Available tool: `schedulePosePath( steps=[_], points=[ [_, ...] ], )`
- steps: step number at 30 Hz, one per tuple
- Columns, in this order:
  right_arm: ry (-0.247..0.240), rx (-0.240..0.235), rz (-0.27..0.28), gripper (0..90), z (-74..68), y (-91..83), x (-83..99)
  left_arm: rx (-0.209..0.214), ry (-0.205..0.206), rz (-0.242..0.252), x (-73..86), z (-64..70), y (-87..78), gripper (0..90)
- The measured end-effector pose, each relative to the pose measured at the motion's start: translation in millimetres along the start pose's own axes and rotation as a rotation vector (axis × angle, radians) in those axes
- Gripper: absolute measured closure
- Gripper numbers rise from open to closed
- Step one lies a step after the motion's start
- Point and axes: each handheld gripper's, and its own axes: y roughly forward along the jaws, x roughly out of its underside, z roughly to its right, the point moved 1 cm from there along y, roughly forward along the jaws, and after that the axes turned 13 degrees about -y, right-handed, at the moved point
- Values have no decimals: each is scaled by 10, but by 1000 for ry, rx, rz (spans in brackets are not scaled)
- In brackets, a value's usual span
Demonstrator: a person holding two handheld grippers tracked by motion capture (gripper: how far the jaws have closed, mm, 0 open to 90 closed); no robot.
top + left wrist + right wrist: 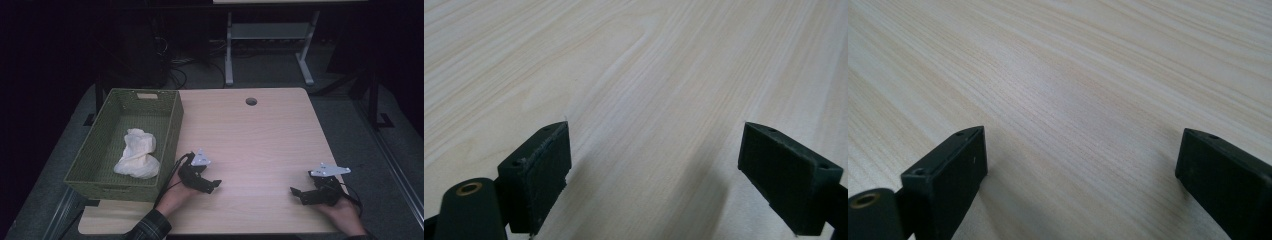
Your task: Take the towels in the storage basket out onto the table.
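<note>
Two grippers are resting low over the wooden table (260, 135), and we are recording them from left to right. At far left, a green woven basket (170, 127) is overhanging the table's left edge, and a crumpled white cloth (136, 154) is lying inside it. Just beside the basket, the left gripper (214, 184) is sitting with jaws spread wide, gripping nothing. Well apart, near the right edge, the right gripper (296, 193) is likewise gaping over bare wood.
</note>
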Motion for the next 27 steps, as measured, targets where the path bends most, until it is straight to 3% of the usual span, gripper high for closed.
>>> schedulePosePath(
  steps=[15,27],
  points=[
    [-4,-10,-4,35,-8,6,-5,22,-9,6,-79,21,-91,132],
    [-12,-20,-5,21,1,19,-15,15,-9,0,-138,27,-134,131]
  ],
)
